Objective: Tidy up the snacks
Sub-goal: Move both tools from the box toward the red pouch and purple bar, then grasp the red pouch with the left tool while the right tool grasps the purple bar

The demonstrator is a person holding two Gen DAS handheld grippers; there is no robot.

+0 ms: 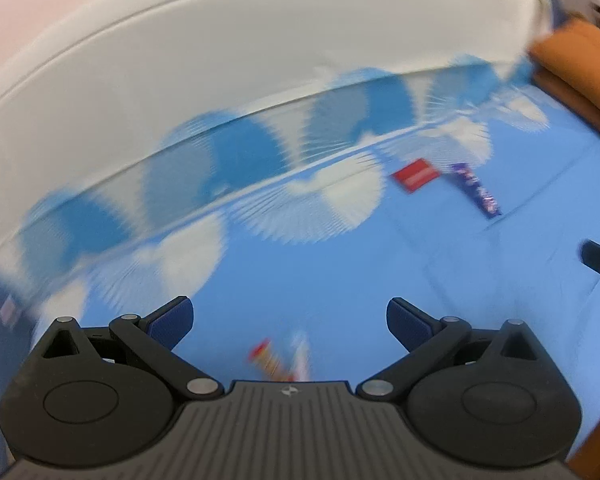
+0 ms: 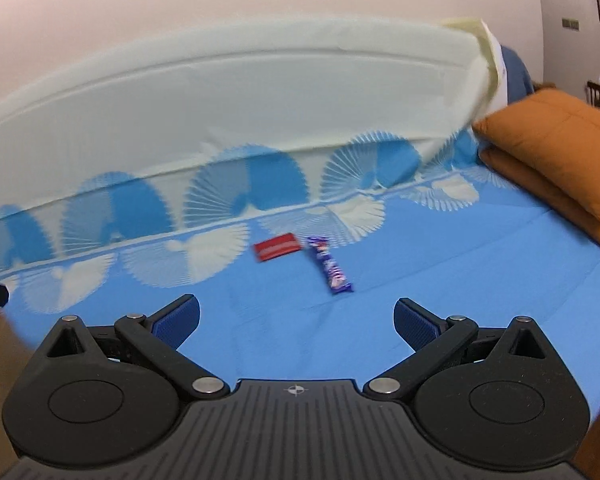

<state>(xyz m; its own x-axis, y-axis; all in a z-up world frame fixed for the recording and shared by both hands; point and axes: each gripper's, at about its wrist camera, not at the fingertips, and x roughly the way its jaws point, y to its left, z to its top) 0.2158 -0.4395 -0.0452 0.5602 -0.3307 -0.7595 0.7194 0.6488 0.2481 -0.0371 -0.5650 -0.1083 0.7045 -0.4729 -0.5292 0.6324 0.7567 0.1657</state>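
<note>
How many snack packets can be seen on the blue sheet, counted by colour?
Red flat packet: 1
Dark blue bar wrapper: 1
Red-and-white packet, blurred, just ahead of the left gripper: 1
Total: 3

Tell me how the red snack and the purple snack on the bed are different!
The red snack is a flat, wide packet, while the purple snack is a long, thin bar. The red one lies crosswise with pale lettering; the purple one runs lengthwise toward the camera and has a shiny, patterned wrapper. The purple one lies closer to the right claw. Both lie flat, side by side on the blue sheet, and no claw is touching them.
</note>
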